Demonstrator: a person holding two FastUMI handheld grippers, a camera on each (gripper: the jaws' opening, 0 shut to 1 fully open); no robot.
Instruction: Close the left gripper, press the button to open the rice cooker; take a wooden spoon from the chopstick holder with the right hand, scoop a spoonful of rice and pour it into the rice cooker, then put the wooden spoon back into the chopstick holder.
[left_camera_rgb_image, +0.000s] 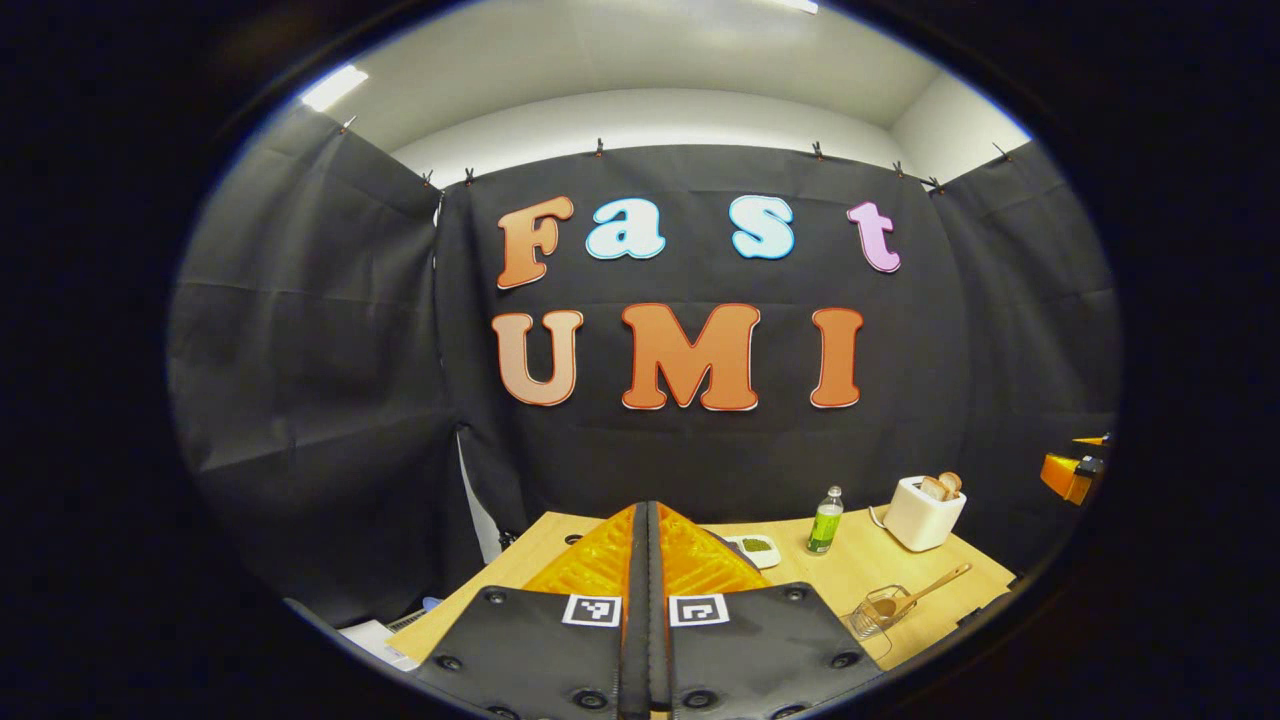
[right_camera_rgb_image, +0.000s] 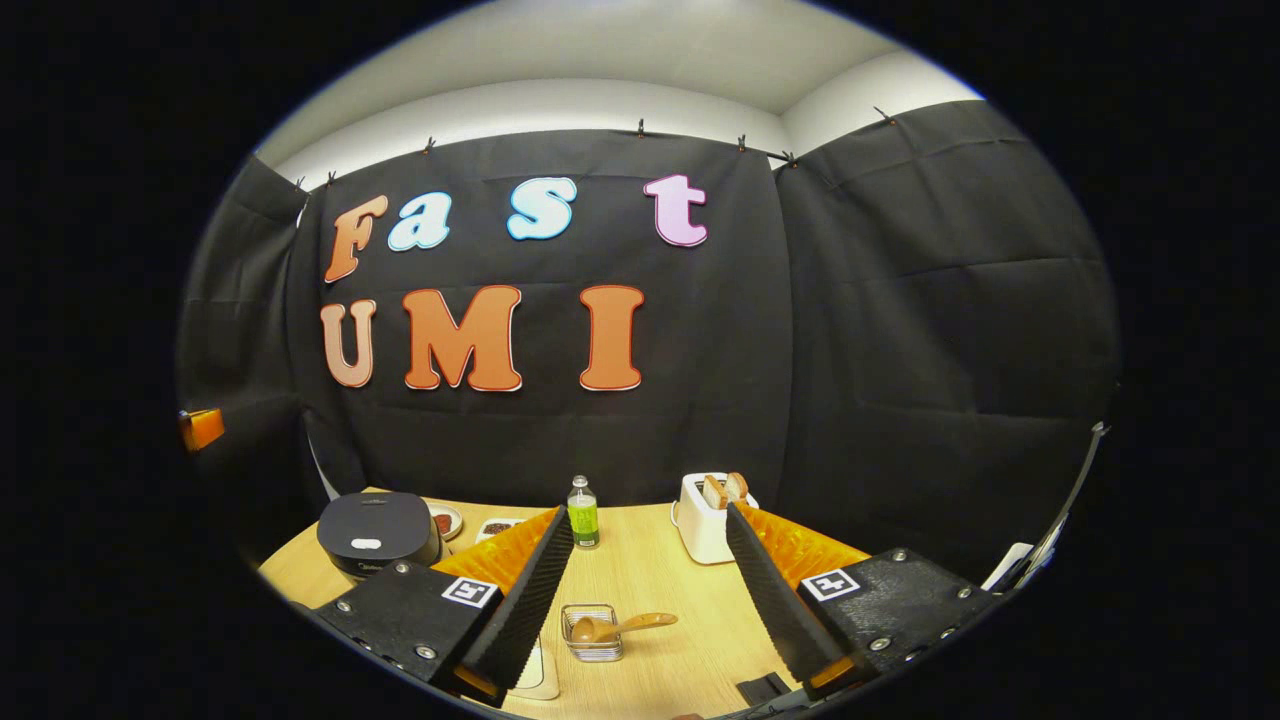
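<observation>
Desk (right_camera_rgb_image: 640, 580): holds all your things | Cooker (right_camera_rgb_image: 378, 532): far left, lid down, push its button firmly | Left claw (left_camera_rgb_image: 646, 520): pressed together, ready to poke | Right claw (right_camera_rgb_image: 648, 535): spread wide, nothing in it | Holder (right_camera_rgb_image: 592, 632): near you, light wire | Spoon (right_camera_rgb_image: 620, 627): lies in holder, stiff, light; pinch its handle.

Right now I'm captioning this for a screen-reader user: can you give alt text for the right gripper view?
The right gripper, fingers wide apart, looks over a wooden table at a wooden spoon lying in a small wire chopstick holder. Farther back stand a closed black rice cooker, a green bottle and a white toaster holding bread.
</observation>
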